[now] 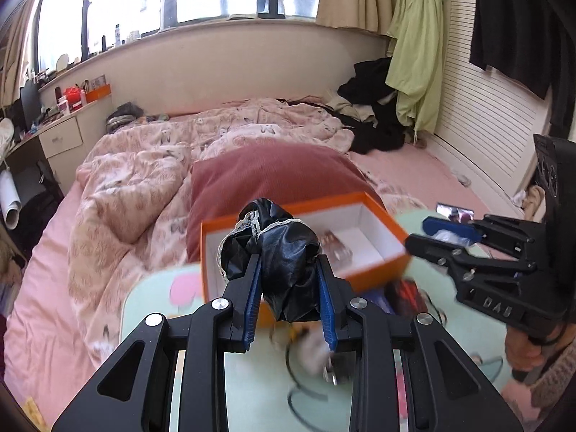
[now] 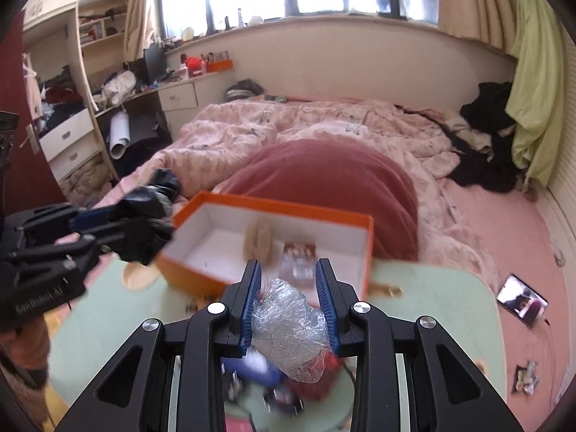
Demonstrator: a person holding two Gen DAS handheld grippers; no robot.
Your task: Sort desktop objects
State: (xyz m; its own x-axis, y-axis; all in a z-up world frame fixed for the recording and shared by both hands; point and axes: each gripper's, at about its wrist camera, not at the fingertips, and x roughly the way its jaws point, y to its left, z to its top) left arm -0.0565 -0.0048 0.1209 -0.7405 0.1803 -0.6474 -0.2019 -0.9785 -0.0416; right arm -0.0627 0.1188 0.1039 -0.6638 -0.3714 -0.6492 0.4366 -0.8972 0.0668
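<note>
While both loads hang over the counter [image 2: 450,309], the step in hand appears to be carriage to the orange box [image 2: 277,212], centre frame in both views. Left view: the left hand-held gripper [image 1: 289,288] is clamped narrow on a black scrunchie [image 1: 273,248] with a lace edge, which bulges above and below the blue pads [image 1: 252,298] and hides the box's near wall. Right view: the right hand-held gripper [image 2: 289,298] is pinched narrow on a crumpled clear wrapper [image 2: 288,327], lower centre, just short of the box's near rim. The box lies open, its white floor already carrying a tan fluffy item [image 2: 257,241] and a small packet [image 2: 298,255]; its back wall meets a red pillow [image 2: 324,187] on the bed [image 2: 486,216]. Blurred clutter lies on the counter beneath both grippers.

Judged good practice: bring each load fully past the near rim before letting go, since the scrunchie's hanging folds could catch the wall and the light wrapper may cling to a pad or drift out. Release low, over bare white floor at the left of the box. The two grippers approach from opposite sides and sit near each other, so staggering the drops would avoid a clash. A phone [image 2: 522,304] lies on the bed at lower right, clear of the path.
</note>
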